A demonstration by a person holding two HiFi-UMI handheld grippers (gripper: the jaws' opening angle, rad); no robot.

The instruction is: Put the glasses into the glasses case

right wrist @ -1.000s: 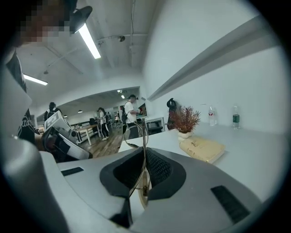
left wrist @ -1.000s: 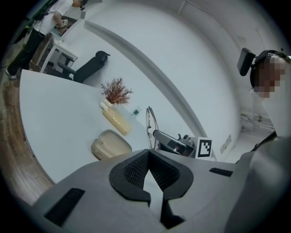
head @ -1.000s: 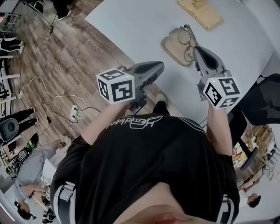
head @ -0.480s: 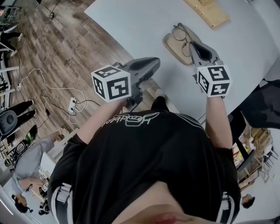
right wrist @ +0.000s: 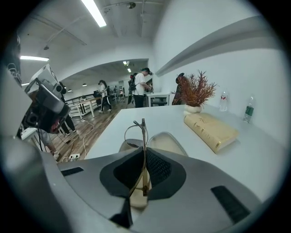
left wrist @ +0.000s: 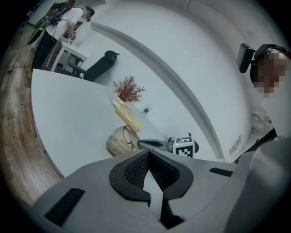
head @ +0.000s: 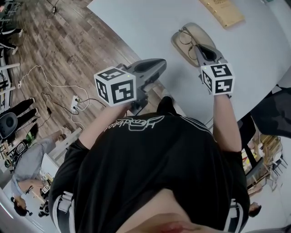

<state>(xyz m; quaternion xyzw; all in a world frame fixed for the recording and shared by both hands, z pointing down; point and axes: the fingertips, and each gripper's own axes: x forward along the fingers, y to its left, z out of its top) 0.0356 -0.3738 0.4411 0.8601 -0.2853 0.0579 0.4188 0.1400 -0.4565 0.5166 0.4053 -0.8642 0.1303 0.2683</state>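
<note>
1. My right gripper (head: 198,48) has its fingers pressed onto the glasses (head: 185,37), pinching the thin metal frame between the pads.
2. In the right gripper view the frame (right wrist: 143,136) stands on edge in the slit between the fingers, and one round lens sticks out past the tips.
3. The glasses hang over the glasses case (head: 203,32), which lies open on the white tabletop (head: 136,22) with its pale lining facing up. I cannot tell whether the frame touches the lining.
4. From the right gripper view, the case (right wrist: 169,143) sits just beyond my fingertips.
5. A tan book (head: 225,11) lies farther off on the tabletop, to the right of the case and apart from it.
6. My left gripper (head: 160,63) hovers at the near left edge of the tabletop, well apart from the case.
7. In the left gripper view its fingers (left wrist: 136,169) meet at the tips with nothing between them.
</note>
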